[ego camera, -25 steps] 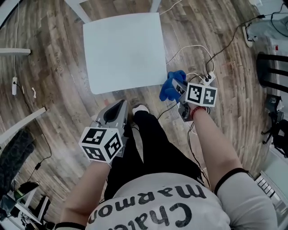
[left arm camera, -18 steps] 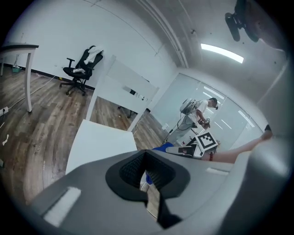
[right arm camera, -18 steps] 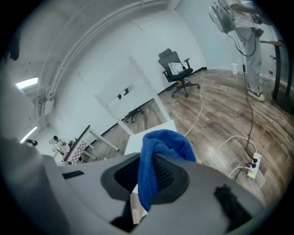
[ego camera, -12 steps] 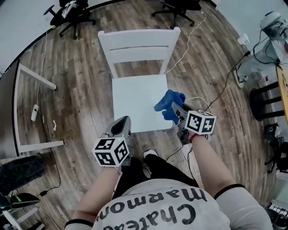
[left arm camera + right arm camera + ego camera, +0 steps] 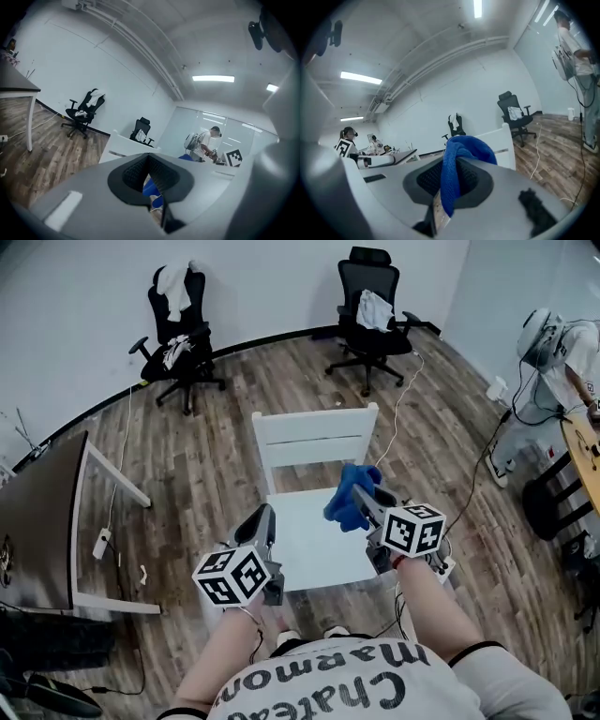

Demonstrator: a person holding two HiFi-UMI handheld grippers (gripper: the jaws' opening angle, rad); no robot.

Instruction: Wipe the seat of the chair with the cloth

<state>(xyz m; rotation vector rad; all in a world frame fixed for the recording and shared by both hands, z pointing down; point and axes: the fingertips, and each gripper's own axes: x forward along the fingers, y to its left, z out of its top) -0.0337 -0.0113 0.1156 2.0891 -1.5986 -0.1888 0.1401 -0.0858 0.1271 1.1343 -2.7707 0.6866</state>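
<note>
The person stands close in front of the white chair (image 5: 314,439), a gripper in each hand, both raised over the front of its seat (image 5: 305,554). The right gripper (image 5: 364,502) has its fingers clamped on the blue cloth (image 5: 349,495), which bunches over their tips and hangs in the air above the seat's right side. The left gripper (image 5: 262,518) has its fingers pressed together with nothing between them, over the seat's left front corner. A black office chair (image 5: 373,306) stands by the far wall.

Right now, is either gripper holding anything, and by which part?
The right gripper is shut on the blue fabric cloth, pinching a fold; the bunched rest sticks out past the tips. The left gripper is shut, empty.
</note>
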